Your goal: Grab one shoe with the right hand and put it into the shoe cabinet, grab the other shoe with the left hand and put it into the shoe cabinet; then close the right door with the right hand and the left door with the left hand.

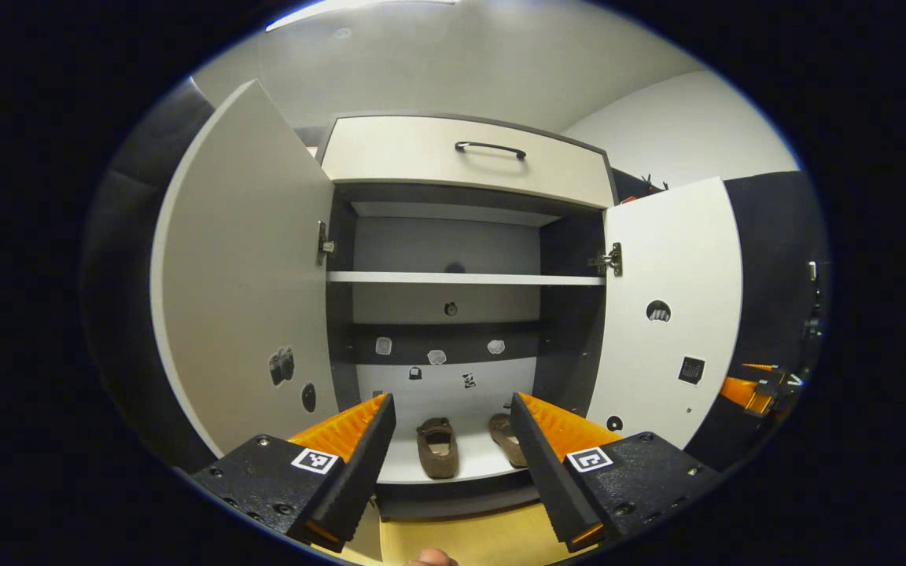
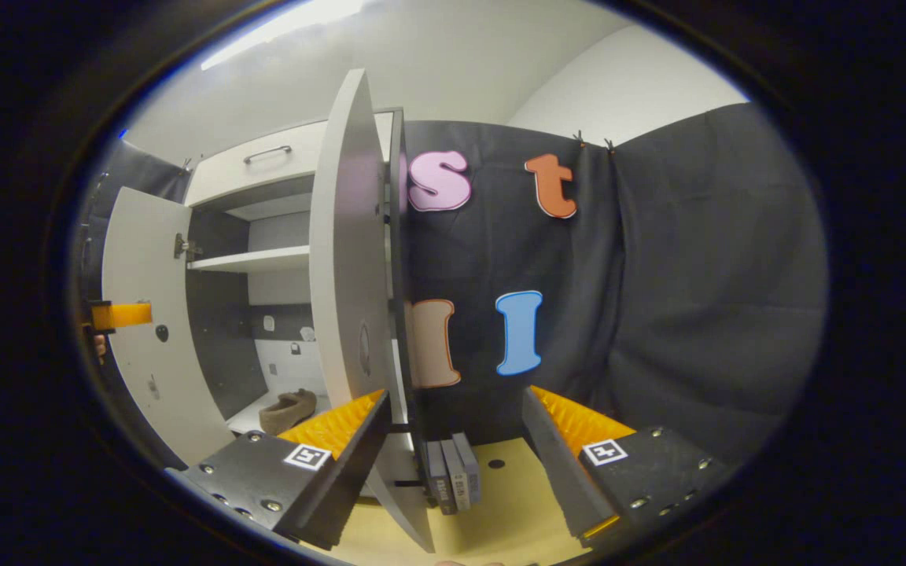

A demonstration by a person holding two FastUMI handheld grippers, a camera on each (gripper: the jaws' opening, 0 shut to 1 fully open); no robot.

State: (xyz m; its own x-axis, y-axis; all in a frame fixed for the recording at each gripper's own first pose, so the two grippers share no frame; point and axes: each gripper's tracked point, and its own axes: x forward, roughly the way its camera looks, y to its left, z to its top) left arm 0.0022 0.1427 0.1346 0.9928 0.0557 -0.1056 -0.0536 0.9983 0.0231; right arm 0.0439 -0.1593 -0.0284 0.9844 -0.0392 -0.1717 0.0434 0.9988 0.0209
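Note:
Two brown shoes lie on the bottom shelf of the open shoe cabinet (image 1: 461, 161): one shoe (image 1: 437, 450) in the middle, the other (image 1: 505, 438) to its right, partly behind my finger. My left gripper (image 1: 451, 402) faces the cabinet from the front, open and holding nothing. The left door (image 1: 241, 267) and right door (image 1: 677, 306) stand wide open. In the right gripper view the right door (image 2: 351, 251) shows edge-on, its lower edge between the fingers of my open right gripper (image 2: 457, 397), close to the left finger (image 2: 339, 424). One shoe (image 2: 288, 409) shows past the door.
A white middle shelf (image 1: 465, 277) and a drawer with a dark handle (image 1: 491, 148) sit above the shoes. Several grey blocks (image 2: 453, 472) stand on the tan floor (image 2: 516, 503) at the cabinet's right foot. Black cloth wall (image 2: 681, 299) closes off the right side.

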